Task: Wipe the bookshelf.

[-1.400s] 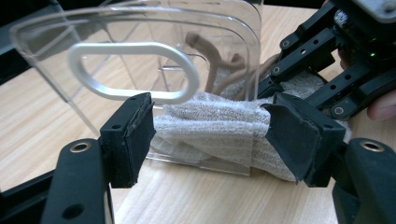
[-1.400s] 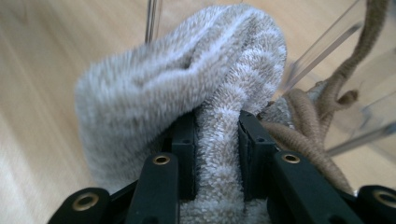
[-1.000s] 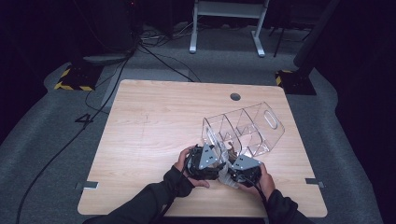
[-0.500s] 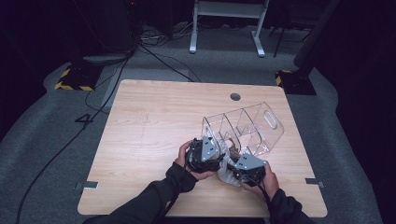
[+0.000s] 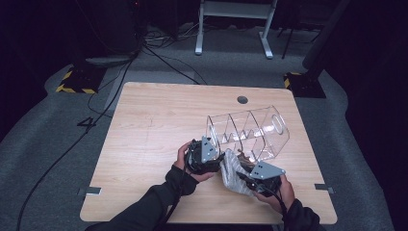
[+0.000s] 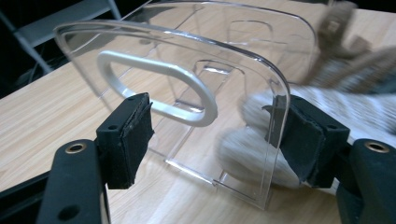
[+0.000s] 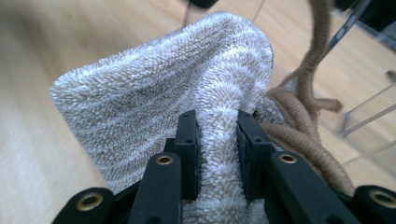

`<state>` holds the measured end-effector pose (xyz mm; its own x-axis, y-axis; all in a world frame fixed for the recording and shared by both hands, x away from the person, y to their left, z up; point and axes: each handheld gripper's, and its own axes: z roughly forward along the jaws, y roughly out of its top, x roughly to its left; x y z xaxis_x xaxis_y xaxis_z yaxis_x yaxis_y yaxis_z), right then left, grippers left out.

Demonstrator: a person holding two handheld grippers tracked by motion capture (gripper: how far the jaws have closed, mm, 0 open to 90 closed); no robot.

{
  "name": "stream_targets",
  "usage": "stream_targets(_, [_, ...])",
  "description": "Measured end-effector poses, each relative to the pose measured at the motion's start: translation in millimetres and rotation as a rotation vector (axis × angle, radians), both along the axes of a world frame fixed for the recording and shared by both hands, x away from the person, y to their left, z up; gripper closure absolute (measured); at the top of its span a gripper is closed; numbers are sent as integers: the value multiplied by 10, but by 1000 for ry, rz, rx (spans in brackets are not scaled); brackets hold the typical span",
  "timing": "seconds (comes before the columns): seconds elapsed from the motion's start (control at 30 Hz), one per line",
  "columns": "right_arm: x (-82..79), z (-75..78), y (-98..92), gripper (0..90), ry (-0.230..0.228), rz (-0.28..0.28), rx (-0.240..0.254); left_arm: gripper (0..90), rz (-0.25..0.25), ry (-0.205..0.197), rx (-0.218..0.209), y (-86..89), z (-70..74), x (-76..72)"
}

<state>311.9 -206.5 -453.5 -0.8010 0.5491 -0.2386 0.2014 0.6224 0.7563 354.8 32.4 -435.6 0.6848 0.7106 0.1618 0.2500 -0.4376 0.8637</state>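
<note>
R fingers (image 7: pixel 217 140) pinch striped towel (image 7: pixel 187 79); L fingers (image 6: pixel 210 135) seemingly clamp clear organizer's (image 6: pixel 187 70) end wall, contact unclear.

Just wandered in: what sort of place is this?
Probably a lab or recording studio: a bare wooden table on grey carpet, cables trailing over the floor, a hazard-striped stand base, darkness all round.

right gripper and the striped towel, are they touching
Touching. In the right gripper view both pads of the right gripper press into a pinched fold of the towel.
</note>
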Motion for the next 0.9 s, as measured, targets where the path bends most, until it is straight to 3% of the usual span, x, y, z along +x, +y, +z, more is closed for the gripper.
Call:
stream_targets(0.13, [-40,-63,-44,736,23,-2,-23,314,18,2,-2,49,-1,37])
stream_targets(0.4, [-56,-26,-316,736,26,-48,-1,351,53,5,-12,132,-8,108])
stream_targets(0.77, [5,-35,-796,736,54,-176,30,354,67,41,-40,83,-91,195])
stream_targets(0.9, [23,-40,-838,735,55,-190,33,363,78,55,-39,67,-129,223])
